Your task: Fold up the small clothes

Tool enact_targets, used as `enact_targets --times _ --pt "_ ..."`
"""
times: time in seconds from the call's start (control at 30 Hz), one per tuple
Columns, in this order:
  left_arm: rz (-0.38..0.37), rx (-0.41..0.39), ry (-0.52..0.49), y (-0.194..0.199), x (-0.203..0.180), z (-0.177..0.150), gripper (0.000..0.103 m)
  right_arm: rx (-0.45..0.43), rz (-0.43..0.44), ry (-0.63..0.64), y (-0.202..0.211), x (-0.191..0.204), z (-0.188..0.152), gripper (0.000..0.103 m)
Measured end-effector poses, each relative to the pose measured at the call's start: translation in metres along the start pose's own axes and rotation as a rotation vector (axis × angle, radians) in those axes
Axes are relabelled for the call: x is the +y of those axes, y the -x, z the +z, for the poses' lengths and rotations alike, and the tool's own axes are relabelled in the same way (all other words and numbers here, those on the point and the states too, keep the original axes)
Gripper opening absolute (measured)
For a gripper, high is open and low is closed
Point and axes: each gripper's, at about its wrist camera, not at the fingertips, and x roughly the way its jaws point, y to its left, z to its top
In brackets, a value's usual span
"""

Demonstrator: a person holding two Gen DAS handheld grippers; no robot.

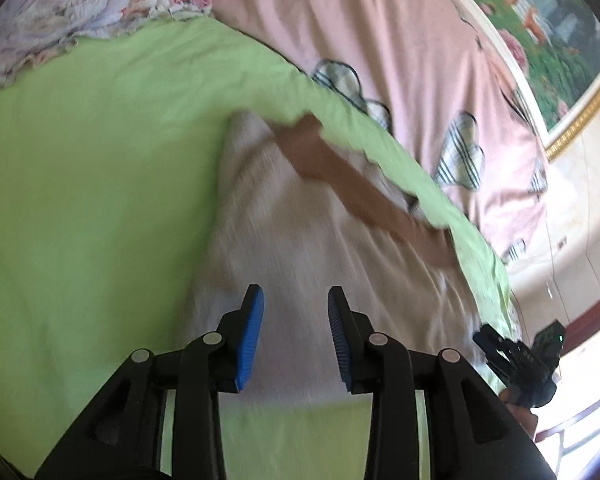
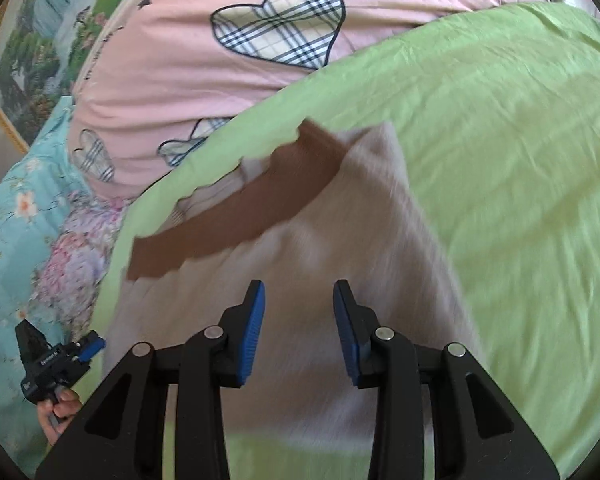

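Observation:
A small pale pink-white garment [image 1: 300, 240] with a brown band [image 1: 340, 176] at its far end lies flat on a light green sheet [image 1: 80, 180]. My left gripper [image 1: 296, 300] is open and empty above the garment's near part. In the right wrist view the same garment [image 2: 340, 240] and its brown band [image 2: 240, 204] lie ahead. My right gripper [image 2: 299, 296] is open and empty above the near part. The right gripper also shows in the left wrist view [image 1: 516, 360], and the left gripper in the right wrist view [image 2: 56, 364]. Both views are motion-blurred.
A pink quilt with plaid hearts [image 2: 220, 60] lies beyond the green sheet. Floral bedding [image 1: 60, 12] sits at the far left, and teal floral bedding [image 2: 16, 220] lies beside the sheet. A framed landscape picture [image 1: 548, 32] hangs on the wall.

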Motion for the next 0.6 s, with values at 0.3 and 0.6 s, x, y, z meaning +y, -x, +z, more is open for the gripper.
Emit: enact_targets --times 0.3,0.6 --pt "-0.049 0.091 0.026 0.011 0.0 -0.071 0.043 0.004 0.049 -0.018 0.024 0.02 -0.056 0.049" --pt "-0.079 0.088 0.111 0.008 0.001 -0.09 0.055 0.046 0.082 -0.024 0.027 0.031 -0.09 0.049"
